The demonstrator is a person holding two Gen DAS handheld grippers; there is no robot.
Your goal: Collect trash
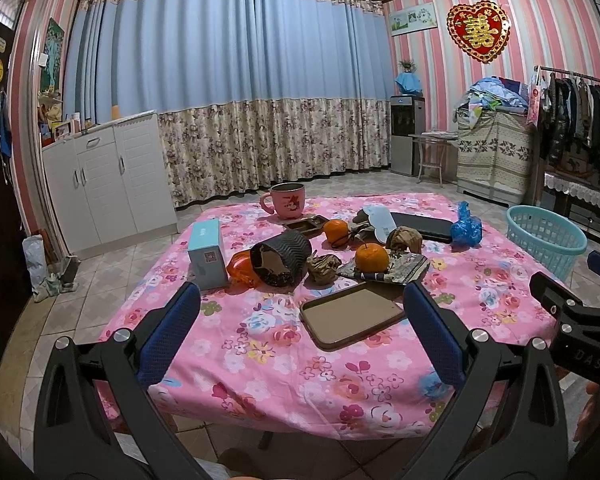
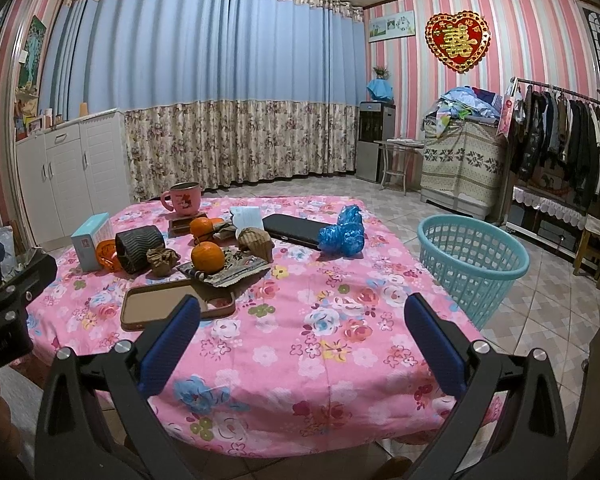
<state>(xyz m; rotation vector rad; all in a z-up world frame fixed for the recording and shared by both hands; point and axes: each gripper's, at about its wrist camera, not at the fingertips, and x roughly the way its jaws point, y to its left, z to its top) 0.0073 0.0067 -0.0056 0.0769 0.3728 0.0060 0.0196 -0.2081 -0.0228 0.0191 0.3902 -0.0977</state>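
Both tools hover over the near edge of the bench (image 2: 300, 360), empty. The left tool (image 1: 300, 320) stands wide apart, and the right tool (image 2: 300, 320) likewise. Trash lies among the clutter: a crumpled brown paper ball (image 1: 323, 268) at 12 o'clock from the left tool, a blue plastic bag (image 2: 342, 236) at 12 o'clock from the right tool. The teal basket (image 2: 472, 264) sits on the floor at 2 o'clock, beside the bench.

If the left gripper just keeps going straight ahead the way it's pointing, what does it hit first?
Probably the brown tray. It lies flat on the pink tablecloth, in line with the open left gripper. Beyond it sit an orange and crumpled brown paper. Depth is uncertain.
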